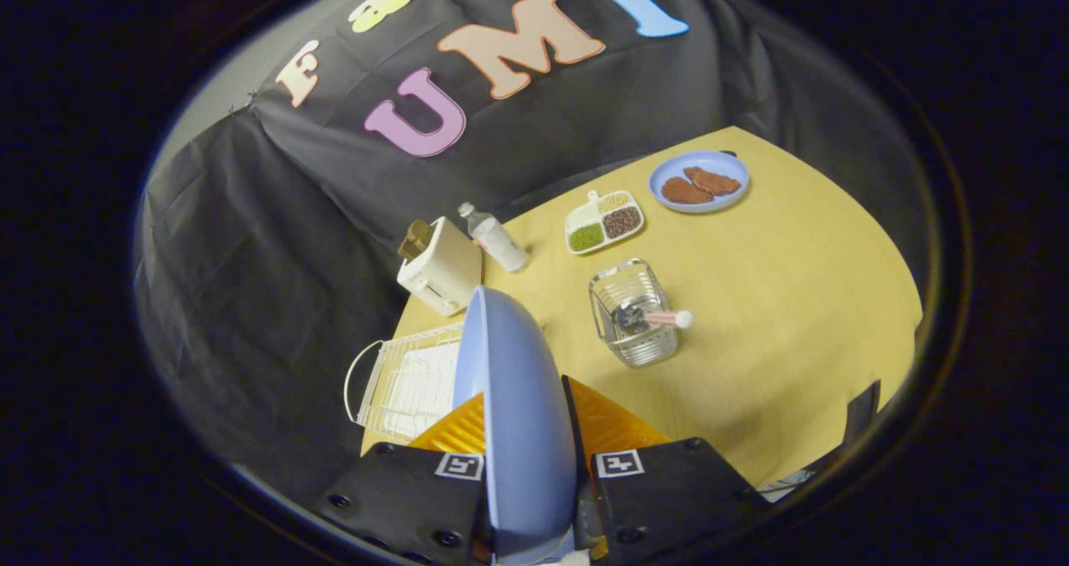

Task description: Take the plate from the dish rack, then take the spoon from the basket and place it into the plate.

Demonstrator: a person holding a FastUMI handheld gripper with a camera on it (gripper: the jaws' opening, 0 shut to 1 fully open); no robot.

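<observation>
Both gripper (528, 457) fingers clamp the upright plate (514, 399).

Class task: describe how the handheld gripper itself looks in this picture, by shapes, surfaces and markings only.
The gripper has two broad, flat black blocks studded with dark round screws. Each block carries a small square black-and-white marker near its inner top corner. The fingers ahead of them have ribbed, textured faces.
</observation>
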